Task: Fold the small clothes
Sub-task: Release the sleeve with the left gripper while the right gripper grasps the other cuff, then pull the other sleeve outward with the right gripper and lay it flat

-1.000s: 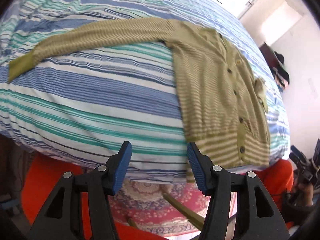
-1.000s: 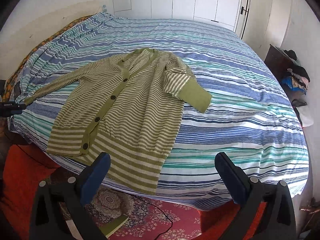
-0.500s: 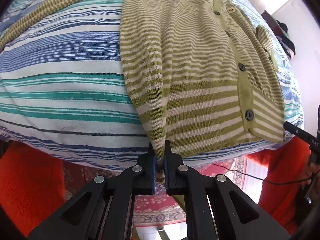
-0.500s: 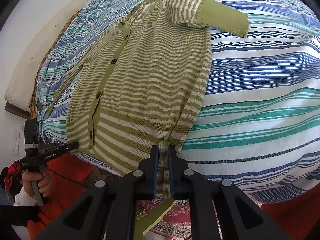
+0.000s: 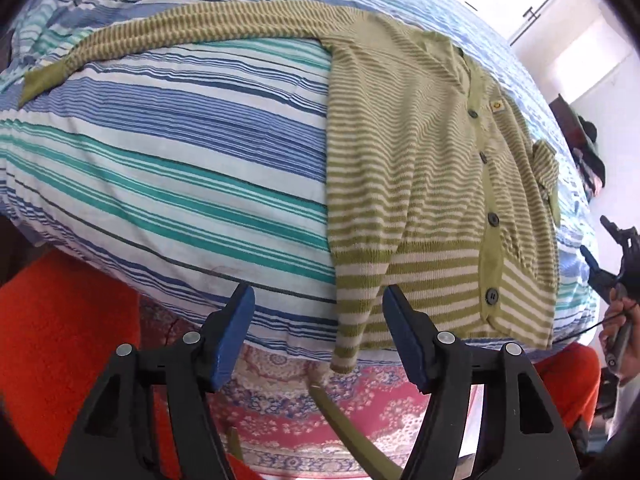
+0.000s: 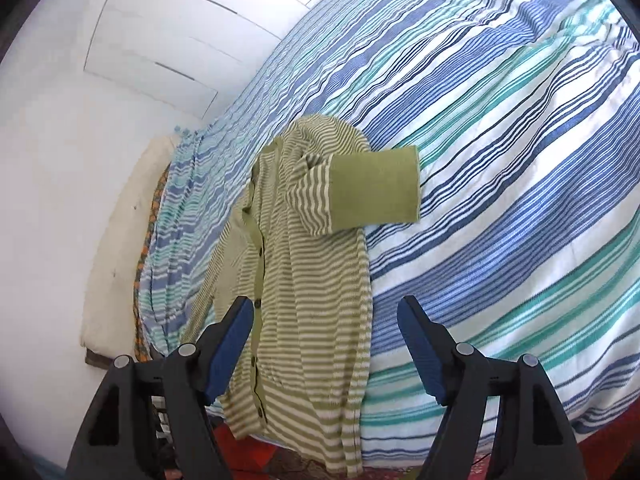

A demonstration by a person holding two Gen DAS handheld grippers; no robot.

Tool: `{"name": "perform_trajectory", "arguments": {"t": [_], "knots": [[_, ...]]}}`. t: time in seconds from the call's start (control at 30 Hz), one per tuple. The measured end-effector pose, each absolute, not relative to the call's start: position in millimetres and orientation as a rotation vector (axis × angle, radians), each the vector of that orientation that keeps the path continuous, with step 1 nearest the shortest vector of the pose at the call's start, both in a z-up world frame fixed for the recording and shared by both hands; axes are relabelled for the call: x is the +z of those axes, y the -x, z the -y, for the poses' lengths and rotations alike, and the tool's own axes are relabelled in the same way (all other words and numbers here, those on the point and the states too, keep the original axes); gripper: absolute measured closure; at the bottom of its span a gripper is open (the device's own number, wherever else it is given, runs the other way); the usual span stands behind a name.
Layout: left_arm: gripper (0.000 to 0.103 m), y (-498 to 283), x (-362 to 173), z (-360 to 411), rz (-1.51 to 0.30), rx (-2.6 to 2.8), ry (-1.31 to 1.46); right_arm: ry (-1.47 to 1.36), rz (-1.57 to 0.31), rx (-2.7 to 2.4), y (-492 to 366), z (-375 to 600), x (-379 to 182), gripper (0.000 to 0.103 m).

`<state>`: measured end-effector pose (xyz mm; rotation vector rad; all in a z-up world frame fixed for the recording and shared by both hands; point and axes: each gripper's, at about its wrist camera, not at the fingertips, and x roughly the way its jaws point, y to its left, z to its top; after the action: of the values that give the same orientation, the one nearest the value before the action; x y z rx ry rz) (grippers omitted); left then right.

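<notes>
A green and cream striped cardigan (image 5: 420, 184) lies buttoned on a striped bed, its hem hanging over the near edge. One long sleeve (image 5: 192, 36) stretches out to the left in the left wrist view. The other sleeve, with a plain green cuff (image 6: 372, 188), is folded across the chest in the right wrist view, where the cardigan's body (image 6: 312, 300) also shows. My left gripper (image 5: 316, 336) is open just off the hem's left corner. My right gripper (image 6: 324, 344) is open above the hem's right part. Neither holds anything.
The bed (image 5: 168, 152) has a blue, teal and white striped cover. A red patterned rug (image 5: 288, 408) and orange fabric (image 5: 60, 328) lie below the bed edge. A white wardrobe (image 6: 192, 32) and a white wall stand behind the bed. A hand with the other gripper (image 5: 616, 304) shows at right.
Half a second ago both grippers were shut on the cardigan's hem corners. Now both have opened and drawn back, and the hem hangs free over the bed edge.
</notes>
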<state>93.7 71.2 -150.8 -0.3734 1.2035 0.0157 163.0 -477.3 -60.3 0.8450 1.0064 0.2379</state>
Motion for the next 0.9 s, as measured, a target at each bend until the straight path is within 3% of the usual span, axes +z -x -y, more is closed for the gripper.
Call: {"name": "perform_trajectory", "arguments": {"t": [0.13,0.2,0.3,0.37,0.4,0.43,0.73,0.9], "knots": [[0.034,-81.8,-148.3,-89.1,-1.196,0.058,0.402,-0.896,-1.04,0.161,-221.3,501.1,-99.7,0.029],[0.034,-73.2,-151.1,-97.3,-1.208,0.072,0.395,-0.901,-1.064,0.156,-242.8,507.9,-117.3,0.039],[0.034,-59.9,-158.0,-105.5,-1.233,0.086,0.394,-0.96,-1.078,0.3,-265.4,501.8,-130.2,0.045],[0.034,-63.2,-164.0,-105.1,-1.257,0.091,0.398,-0.976,-1.107,0.362,-273.8,492.9,-135.0,0.058],[0.034,-61.2,-164.4,-107.2,-1.265,0.096,0.396,-0.93,-1.134,0.332,-275.3,488.9,-134.3,0.084],[0.034,-62.9,-163.5,-106.2,-1.265,0.097,0.392,-0.879,-1.142,0.306,-276.8,489.2,-125.9,0.099],[0.034,-68.9,-158.8,-88.3,-1.258,0.087,0.312,-0.443,-0.927,0.079,-278.3,600.2,34.1,0.099],[0.034,-74.3,-154.1,-73.2,-1.258,0.062,0.272,-0.326,-0.876,-0.193,-277.2,699.7,70.0,0.099]]}}
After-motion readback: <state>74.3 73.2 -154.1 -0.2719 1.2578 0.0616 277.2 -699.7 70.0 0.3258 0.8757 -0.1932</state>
